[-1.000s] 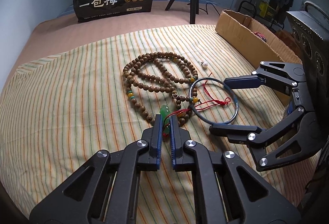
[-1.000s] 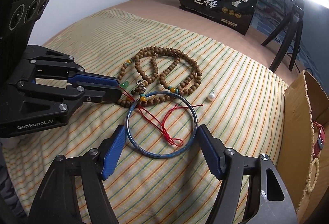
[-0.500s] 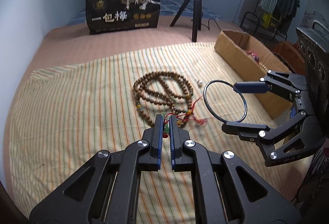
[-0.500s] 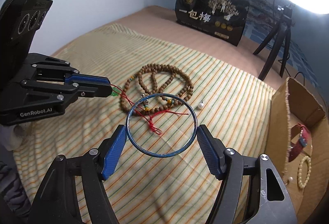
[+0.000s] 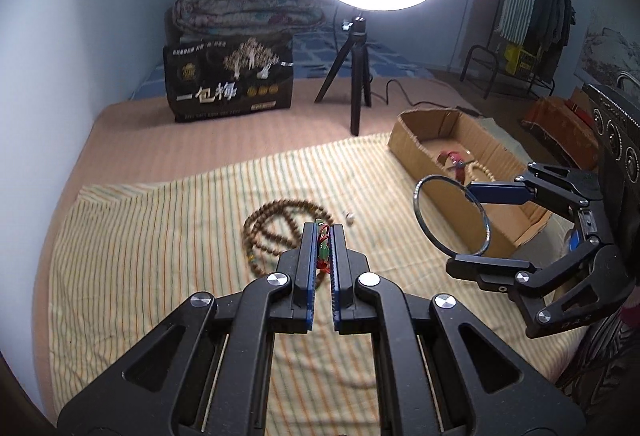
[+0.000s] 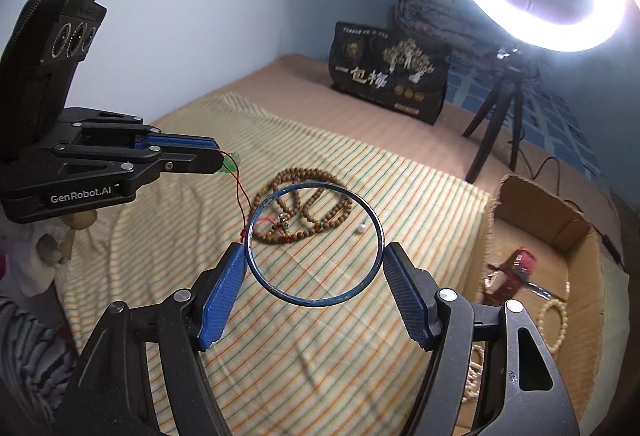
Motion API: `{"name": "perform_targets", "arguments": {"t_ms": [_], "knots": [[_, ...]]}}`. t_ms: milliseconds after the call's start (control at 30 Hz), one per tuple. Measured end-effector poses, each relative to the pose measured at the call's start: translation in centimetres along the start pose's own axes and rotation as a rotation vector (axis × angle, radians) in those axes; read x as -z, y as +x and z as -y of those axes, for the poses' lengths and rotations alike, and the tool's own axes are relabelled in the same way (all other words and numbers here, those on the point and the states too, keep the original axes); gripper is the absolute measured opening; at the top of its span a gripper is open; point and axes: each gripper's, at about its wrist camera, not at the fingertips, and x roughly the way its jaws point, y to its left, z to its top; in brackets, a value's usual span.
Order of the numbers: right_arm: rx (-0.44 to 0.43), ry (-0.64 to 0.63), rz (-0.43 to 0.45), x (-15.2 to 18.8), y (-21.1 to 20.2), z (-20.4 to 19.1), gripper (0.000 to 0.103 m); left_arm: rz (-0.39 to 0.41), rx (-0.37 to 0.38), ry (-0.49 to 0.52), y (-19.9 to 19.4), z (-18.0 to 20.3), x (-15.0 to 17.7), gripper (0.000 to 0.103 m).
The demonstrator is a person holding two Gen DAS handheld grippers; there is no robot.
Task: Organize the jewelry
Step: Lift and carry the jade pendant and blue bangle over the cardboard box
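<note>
My left gripper (image 5: pixel 323 228) is shut on a green pendant (image 5: pixel 322 250) with a red cord, held above the striped cloth (image 5: pixel 160 236). In the right wrist view the left gripper (image 6: pixel 218 156) shows the pendant (image 6: pixel 231 162) at its tips, and the cord hangs down toward the bangle's left edge. My right gripper (image 6: pixel 315 248) is shut on a thin blue bangle (image 6: pixel 316 303), gripped across its width in the air. The left wrist view has that gripper (image 5: pixel 460 226) and bangle (image 5: pixel 417 202) in front of the box. A wooden bead necklace (image 5: pixel 272 220) (image 6: pixel 308 233) and a small pearl (image 5: pixel 350 216) (image 6: pixel 362 228) lie on the cloth.
An open cardboard box (image 5: pixel 424 124) (image 6: pixel 532 204) at the cloth's right edge holds a red item and a cream bead bracelet (image 6: pixel 554 320). Behind stand a ring light on a tripod (image 5: pixel 358 76), a black printed bag (image 5: pixel 230 84) and a folded quilt. A clothes rack is far right.
Both grippers have risen from the cloth. The bangle came up in the right gripper and the pendant with its cord in the left, away from the bead necklace.
</note>
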Motion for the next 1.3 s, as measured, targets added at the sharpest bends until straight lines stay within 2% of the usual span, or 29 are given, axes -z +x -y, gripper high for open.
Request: {"name": "perform_targets", "arguments": {"t_ms": [200,600,867,1300], "knots": [[0.021,0.021,0.028,0.1,-2.8,1.7,0.070,0.022,0.014,0.033,-0.8,2.6,-1.5,0.004],[0.141,0.131,0.070,0.9,-7.8,7.8,0.070,0.063,0.074,0.061,-1.4,7.5,-5.3,0.004],[0.207,0.216,0.047,2.1,-8.6,12.3,0.070,0.073,0.107,0.061,-1.0,10.6,-7.3,0.004],[0.215,0.329,0.016,2.7,-8.8,18.1,0.070,0.034,0.165,0.067,2.4,16.5,-7.4,0.004]]}}
